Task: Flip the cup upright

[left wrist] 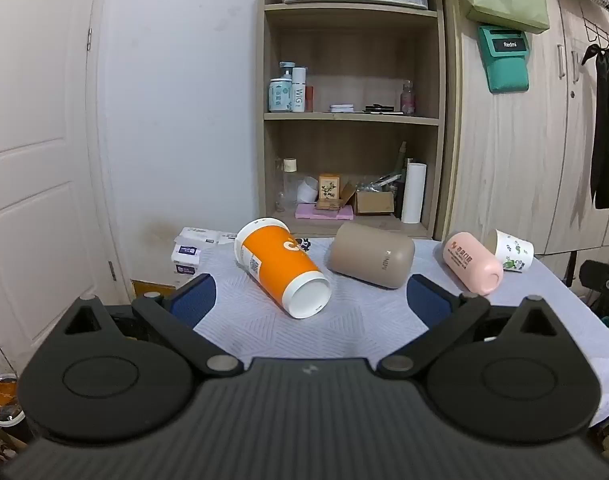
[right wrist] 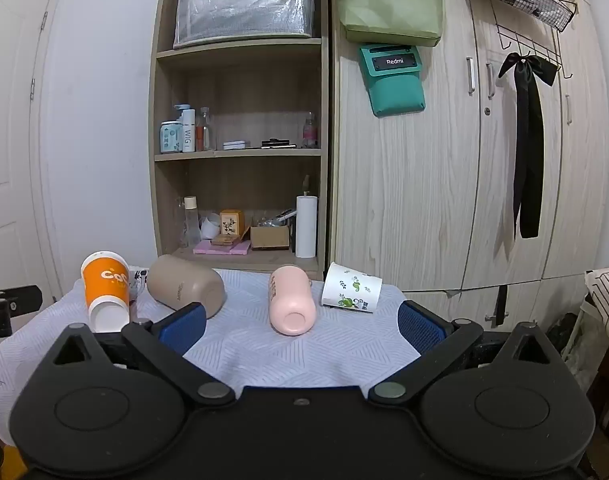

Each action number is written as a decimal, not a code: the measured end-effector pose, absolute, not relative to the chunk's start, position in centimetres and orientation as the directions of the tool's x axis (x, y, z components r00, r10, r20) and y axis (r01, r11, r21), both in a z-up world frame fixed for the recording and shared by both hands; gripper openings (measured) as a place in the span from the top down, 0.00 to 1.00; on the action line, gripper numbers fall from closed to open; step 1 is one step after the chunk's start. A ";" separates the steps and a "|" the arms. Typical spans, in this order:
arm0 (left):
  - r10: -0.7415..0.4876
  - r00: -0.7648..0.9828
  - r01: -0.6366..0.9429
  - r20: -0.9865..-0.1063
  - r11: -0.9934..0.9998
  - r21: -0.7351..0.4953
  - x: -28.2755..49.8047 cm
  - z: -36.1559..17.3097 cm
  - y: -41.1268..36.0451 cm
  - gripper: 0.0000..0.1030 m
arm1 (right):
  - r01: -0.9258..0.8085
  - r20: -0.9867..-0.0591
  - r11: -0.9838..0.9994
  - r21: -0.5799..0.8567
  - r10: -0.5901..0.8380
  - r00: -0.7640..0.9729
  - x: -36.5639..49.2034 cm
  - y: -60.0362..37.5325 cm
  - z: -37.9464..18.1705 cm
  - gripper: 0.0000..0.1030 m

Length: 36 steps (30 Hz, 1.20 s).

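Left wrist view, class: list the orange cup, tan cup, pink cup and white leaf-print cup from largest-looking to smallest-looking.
1. orange cup, though it lies nearest the camera
2. tan cup, close behind; this order is unsure
3. pink cup
4. white leaf-print cup, partly hidden behind the pink one

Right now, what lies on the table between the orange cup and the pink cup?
The beige cup lies on its side between the orange cup and the pink cup; both wrist views show this.

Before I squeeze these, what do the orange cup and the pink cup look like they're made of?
Orange cup: probably paper, printed matte wall, white rolled rim and recessed base. Pink cup: likely plastic or coated metal, smooth satin, seamless rounded body; hard to tell which.
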<state>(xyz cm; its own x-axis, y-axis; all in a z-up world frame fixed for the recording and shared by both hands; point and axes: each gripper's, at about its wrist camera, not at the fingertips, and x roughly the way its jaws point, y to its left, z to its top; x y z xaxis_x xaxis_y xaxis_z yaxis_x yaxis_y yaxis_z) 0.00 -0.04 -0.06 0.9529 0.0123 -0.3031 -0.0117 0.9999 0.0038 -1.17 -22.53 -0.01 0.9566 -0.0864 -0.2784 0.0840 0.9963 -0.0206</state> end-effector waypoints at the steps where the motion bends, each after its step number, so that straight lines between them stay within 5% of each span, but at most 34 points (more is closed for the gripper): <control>1: 0.017 0.953 -0.014 -0.302 1.000 0.012 0.0 -0.1 -0.1 0.00 | 0.083 -0.279 0.996 -0.023 -0.086 0.957 -1.2 -22.5 0.0 0.00; 36: 0.022 0.951 -0.023 -0.308 1.000 0.000 0.7 -0.5 0.0 0.00 | 0.117 -0.286 0.991 -0.060 -0.129 0.949 -0.8 -22.4 -0.2 0.00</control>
